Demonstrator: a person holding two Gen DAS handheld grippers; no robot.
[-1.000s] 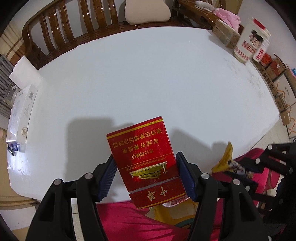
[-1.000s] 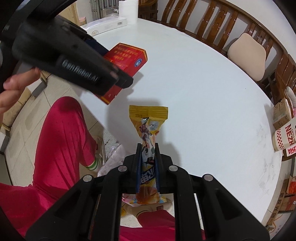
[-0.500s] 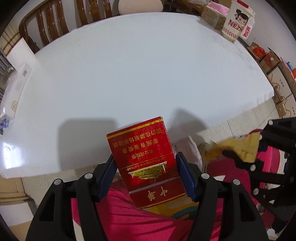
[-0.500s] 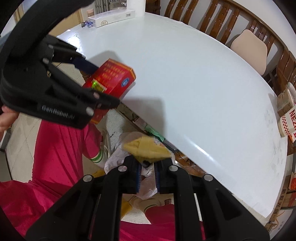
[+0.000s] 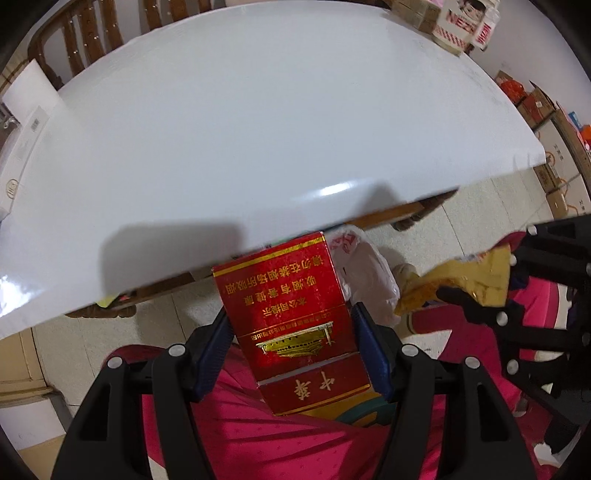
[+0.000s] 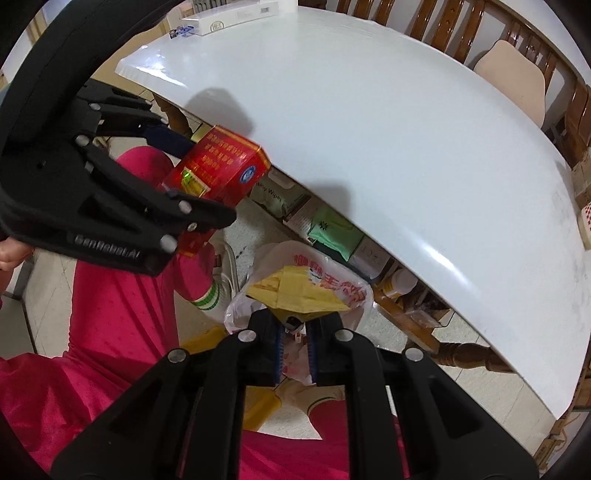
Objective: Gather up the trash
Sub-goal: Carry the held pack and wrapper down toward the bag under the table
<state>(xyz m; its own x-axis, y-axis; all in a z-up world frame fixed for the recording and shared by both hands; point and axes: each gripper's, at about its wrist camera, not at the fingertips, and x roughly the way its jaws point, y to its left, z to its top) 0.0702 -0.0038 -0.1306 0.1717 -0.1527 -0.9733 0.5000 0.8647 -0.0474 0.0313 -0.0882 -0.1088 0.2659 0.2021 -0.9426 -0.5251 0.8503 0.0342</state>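
My left gripper [image 5: 291, 325] is shut on a red cigarette box [image 5: 288, 306] with gold lettering, held off the table's front edge above the floor. The box also shows in the right wrist view [image 6: 218, 166]. My right gripper [image 6: 295, 325] is shut on a yellow snack wrapper [image 6: 295, 291], which hangs over a white plastic bag [image 6: 343, 291] with red print on the floor. The wrapper [image 5: 469, 280] and the bag [image 5: 365, 266] show to the right in the left wrist view.
The white table [image 5: 258, 129] fills the upper view; wooden chairs [image 6: 517, 48] stand behind it. A white box [image 6: 229, 18] lies at its far end. Packs and jars [image 6: 332, 229] sit under the table. The person's pink trousers [image 6: 118, 332] are below both grippers.
Both grippers have drawn back off the table and lowered beside its front edge. The snack wrapper has tipped over the plastic bag. Both grips stay shut.
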